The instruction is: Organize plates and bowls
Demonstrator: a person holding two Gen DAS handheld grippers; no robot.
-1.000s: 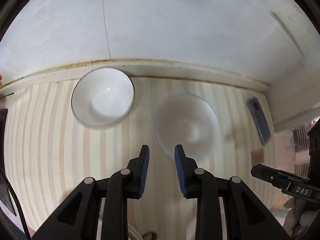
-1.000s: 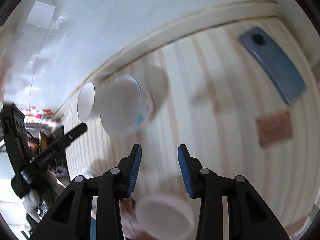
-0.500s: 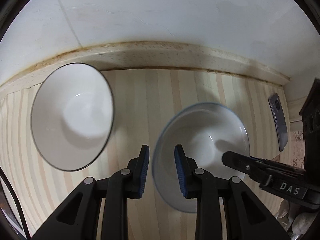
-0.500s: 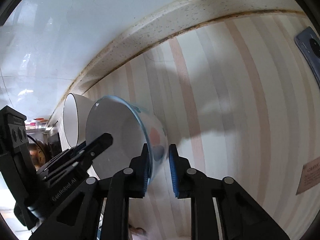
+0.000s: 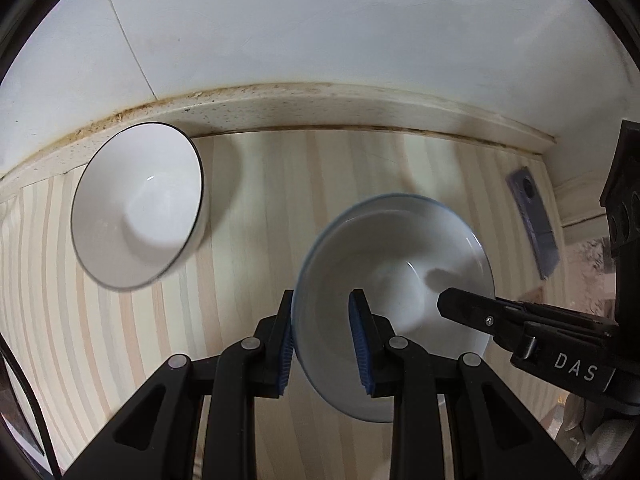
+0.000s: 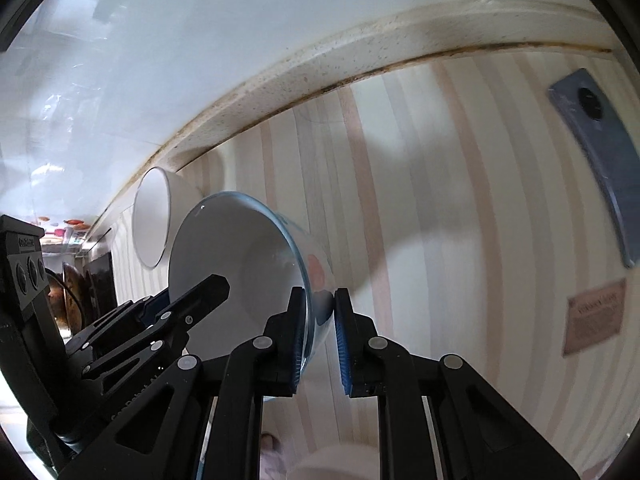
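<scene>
A white bowl with a blue rim (image 5: 396, 280) and a red-and-blue pattern on its outside (image 6: 240, 264) sits mid-counter. My right gripper (image 6: 320, 296) is shut on its right wall, one pad inside and one outside; that inner finger (image 5: 472, 310) shows in the left wrist view. My left gripper (image 5: 322, 300) is open and straddles the bowl's near-left rim without pinching it; one of its fingers (image 6: 200, 292) reaches into the bowl. A second white bowl with a dark rim (image 5: 140, 208) stands to the left by the backsplash (image 6: 152, 220).
The striped counter (image 5: 248, 240) ends at a stained backsplash ledge (image 5: 320, 108) under a white wall. A grey-blue phone (image 5: 532, 224) lies at the right (image 6: 596, 160), with a brown card (image 6: 596, 320) below it. A blurred white round dish (image 6: 332, 460) is near the bottom edge.
Both grippers moved in on the blue-rimmed bowl. The right gripper, open a second ago, closed on its wall. The left kept its width and now has the rim between its fingers.
</scene>
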